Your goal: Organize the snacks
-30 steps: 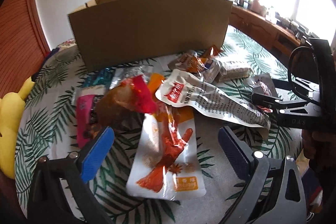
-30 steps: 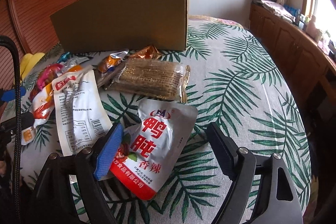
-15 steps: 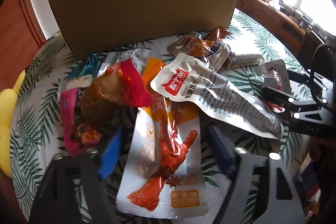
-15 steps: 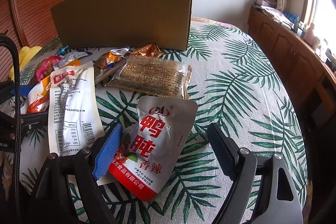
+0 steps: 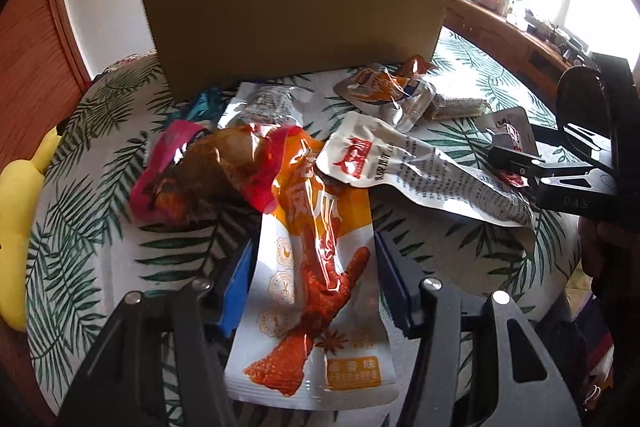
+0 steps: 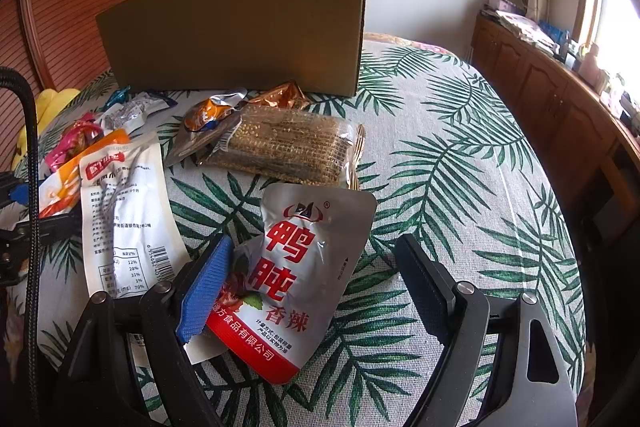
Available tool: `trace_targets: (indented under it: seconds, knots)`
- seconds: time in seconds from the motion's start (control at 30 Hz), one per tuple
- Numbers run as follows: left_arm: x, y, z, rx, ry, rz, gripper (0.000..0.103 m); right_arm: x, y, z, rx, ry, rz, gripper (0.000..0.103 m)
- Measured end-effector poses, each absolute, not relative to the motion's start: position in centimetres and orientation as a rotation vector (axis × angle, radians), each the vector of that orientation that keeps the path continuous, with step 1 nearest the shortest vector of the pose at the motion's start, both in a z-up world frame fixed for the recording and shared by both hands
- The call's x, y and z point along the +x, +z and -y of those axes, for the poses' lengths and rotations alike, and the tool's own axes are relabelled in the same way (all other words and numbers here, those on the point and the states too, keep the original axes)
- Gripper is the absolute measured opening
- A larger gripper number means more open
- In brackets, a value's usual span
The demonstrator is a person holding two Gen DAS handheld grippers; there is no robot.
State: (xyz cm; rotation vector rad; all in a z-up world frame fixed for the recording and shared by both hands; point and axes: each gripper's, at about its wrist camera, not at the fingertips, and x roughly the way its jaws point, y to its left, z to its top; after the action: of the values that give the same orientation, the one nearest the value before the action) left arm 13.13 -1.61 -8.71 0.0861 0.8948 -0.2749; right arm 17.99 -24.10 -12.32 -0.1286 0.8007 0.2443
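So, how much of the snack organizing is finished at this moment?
Nothing looks sorted yet: the packets still lie loose on the tablecloth in front of the cardboard box. In hand: the left hand-held gripper is closing around the chicken-foot packet, which lies between its jaws. The right hand-held gripper is open over the silver and red pouch. Left: every packet, including the cracker pack.

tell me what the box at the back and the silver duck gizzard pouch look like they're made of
Cardboard box: plain brown cardboard with a matte finish; it throws no glare, and a thin cut edge shows along its right side.

Duck gizzard pouch: probably foil-laminated plastic film; it has a silvery sheen, soft creases, a flat sealed rim and glossy printed red characters. Whether real metal foil lies inside cannot be told.
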Motion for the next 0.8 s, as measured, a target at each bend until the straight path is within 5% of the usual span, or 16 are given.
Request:
trace_targets:
  seconds: [0.3, 0.37, 0.43, 0.6, 0.8]
  knots:
    - [12.1, -8.5, 0.8, 0.045, -0.279, -0.862, 0.053, 18.1, -12.1, 24.1, -0.158, 0.285, -0.825, 0.085]
    - [12.0, -8.7, 0.6, 0.041, -0.283, -0.862, 0.053, 18.0, -11.9, 24.3, -0.167, 0.302, -0.834, 0.078]
    - [12.2, -9.0, 0.6, 0.037, -0.287, -0.878, 0.056, 17.9, -11.6, 24.5, -0.177, 0.319, -0.843, 0.054]
    - [12.7, -9.4, 1.2, 0.064, -0.277, -0.889, 0.058, 17.8, -11.2, 25.2, -0.163, 0.355, -0.863, 0.039]
    - [12.1, -8.7, 1.4, 0.067, -0.294, -0.855, 0.047, 17.3, -10.8, 25.7, -0.149, 0.361, -0.848, 0.032]
